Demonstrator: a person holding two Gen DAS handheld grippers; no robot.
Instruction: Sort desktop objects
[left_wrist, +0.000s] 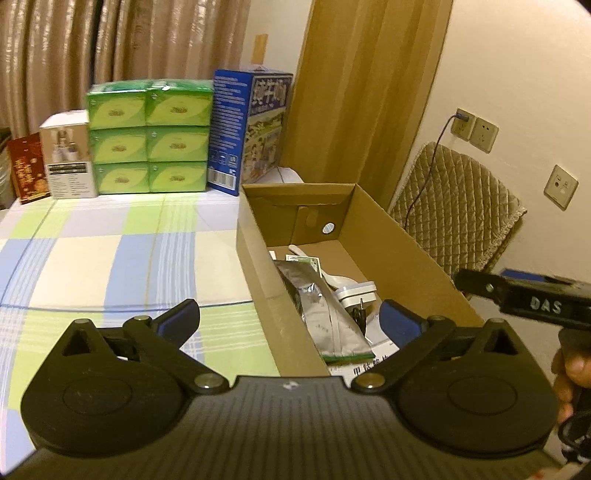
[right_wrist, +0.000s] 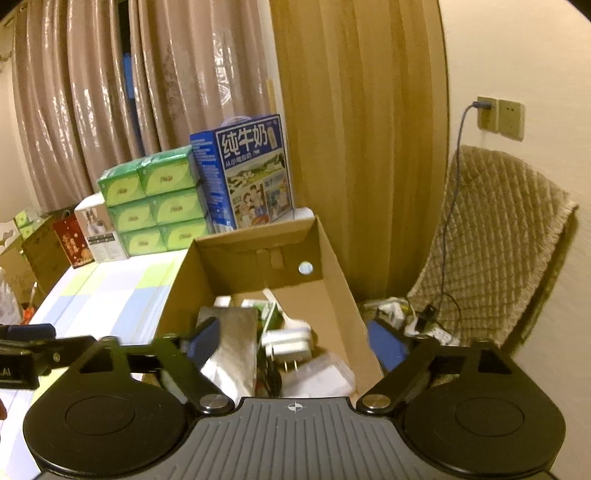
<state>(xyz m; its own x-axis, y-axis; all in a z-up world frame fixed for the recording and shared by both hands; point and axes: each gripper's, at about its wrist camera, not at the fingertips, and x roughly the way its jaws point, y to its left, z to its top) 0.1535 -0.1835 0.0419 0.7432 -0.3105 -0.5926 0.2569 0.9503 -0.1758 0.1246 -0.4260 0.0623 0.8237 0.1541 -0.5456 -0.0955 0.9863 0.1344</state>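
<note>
Hovering spread and empty, both claws, left (left_wrist: 290, 317) and right (right_wrist: 295, 343), faced the cardboard box (left_wrist: 402, 236). Its charger (right_wrist: 290, 343) and foil pouch (left_wrist: 325, 314) looked already sorted.

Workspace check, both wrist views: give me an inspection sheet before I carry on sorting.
Surface: table under a checked green, blue and white cloth, bare in the middle.
Job's things: open brown cardboard box holding a silver foil pouch, a white plug adapter and papers.
Clutter: green tissue packs, blue milk carton, white box, red packet, all along the far edge.
Grippers: left hand-held gripper open, empty; right hand-held gripper open, empty, over the box.
Cables: charger cable from the wall socket down to the chair.
Surroundings: curtains, quilted chair cover.
</note>
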